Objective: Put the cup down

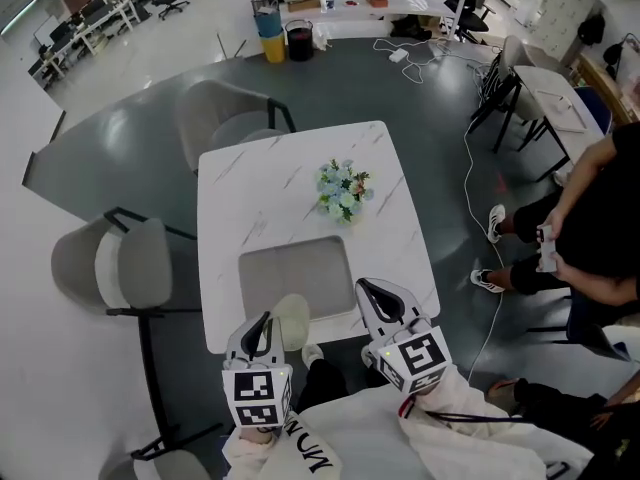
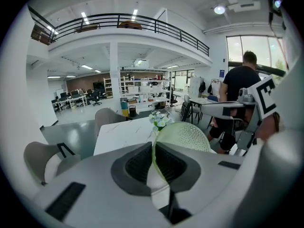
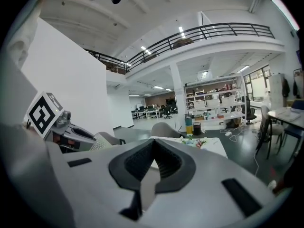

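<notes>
Pale green dotted cup (image 2: pixel 187 137) — white, grey-veined table (image 1: pixel 300 183).

My head camera looks steeply down from above the near edge of the table (image 1: pixel 260 188), my left gripper (image 1: pixel 265 320) and right gripper (image 1: pixel 372 290) at the bottom. Each gripper camera sits just behind my jaws and faces level across the table toward the hall; my jaws fill the lower half, the cup (image 2: pixel 183 137) close in the left gripper view. All three share the table and flowers (image 1: pixel 345 190); each gripper view catches the other gripper at its edge.
</notes>
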Demonstrator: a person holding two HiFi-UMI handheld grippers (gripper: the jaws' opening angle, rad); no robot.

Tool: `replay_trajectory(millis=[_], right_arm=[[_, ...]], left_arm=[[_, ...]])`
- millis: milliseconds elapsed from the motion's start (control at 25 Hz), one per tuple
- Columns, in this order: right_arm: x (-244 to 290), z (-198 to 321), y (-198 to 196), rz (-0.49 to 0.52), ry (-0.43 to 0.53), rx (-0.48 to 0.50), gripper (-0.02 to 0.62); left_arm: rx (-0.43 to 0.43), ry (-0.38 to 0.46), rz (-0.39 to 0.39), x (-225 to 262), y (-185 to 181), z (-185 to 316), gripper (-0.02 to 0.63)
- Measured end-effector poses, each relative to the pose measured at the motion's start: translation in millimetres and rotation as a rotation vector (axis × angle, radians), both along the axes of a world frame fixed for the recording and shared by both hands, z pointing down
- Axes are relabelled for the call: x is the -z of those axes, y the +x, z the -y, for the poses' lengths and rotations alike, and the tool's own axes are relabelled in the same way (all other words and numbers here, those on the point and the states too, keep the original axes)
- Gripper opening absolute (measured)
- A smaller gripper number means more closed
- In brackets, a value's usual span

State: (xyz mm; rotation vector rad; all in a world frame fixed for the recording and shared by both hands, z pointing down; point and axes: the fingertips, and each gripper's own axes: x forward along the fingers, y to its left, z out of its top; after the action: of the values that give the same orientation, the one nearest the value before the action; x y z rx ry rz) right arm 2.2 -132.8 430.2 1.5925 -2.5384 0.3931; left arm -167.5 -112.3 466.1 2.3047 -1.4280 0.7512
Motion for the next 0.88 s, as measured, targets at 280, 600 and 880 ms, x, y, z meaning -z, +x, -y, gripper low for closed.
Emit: replay_trajectory(millis=[280,600,880], right_arm=[[-5.8,9.9,-38.2,-0.007,-0.014,-0.088,0.003],[-14.6,11.2,-60.5,-0.014,-0.034,-0.127,0.003],[-20.9,24.8,-61.4,-0.011,-0.042,-0.111,0.003]], left_arm=[[-0.09,-0.015,-0.008,-6.3,-36.2,21.4,0.031],[-0.119,-0.043,-0.001,-18.5,-65.1,30.6,0.031],[-0.103,-0.075,0.024,-31.1,-75.3,44.2,0.031]])
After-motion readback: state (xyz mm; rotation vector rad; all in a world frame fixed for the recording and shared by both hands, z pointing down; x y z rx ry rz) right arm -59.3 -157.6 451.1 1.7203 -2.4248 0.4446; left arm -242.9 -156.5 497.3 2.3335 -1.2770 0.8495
